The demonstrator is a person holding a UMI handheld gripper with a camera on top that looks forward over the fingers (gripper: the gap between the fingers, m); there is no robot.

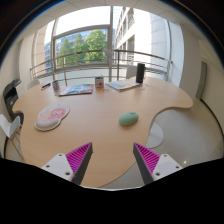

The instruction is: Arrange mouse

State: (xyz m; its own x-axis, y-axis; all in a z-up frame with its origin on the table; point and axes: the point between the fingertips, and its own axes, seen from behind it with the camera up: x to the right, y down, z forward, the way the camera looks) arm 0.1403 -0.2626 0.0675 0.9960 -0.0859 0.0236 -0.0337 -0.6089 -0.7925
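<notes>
- One mouse (128,119), greenish, on the right part of the table.
- One round mouse mat (51,116) at the left.
- One wooden table (95,135).
- Two flat book-like things at the far edge, one left (77,90), one right (123,85).
- One dark upright object (140,73), far right.
- Two gripper fingers (73,160), apart, nothing between.

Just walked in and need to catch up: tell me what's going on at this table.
A person is holding a gripper above a wooden table, its fingers open and holding nothing. A pale green mouse lies on the table ahead of the fingers, apart from them. A round mouse pad lies further off on the other side of the table. Books and a small dark speaker stand at the far edge by the window. The mouse has not been picked up yet.
</notes>
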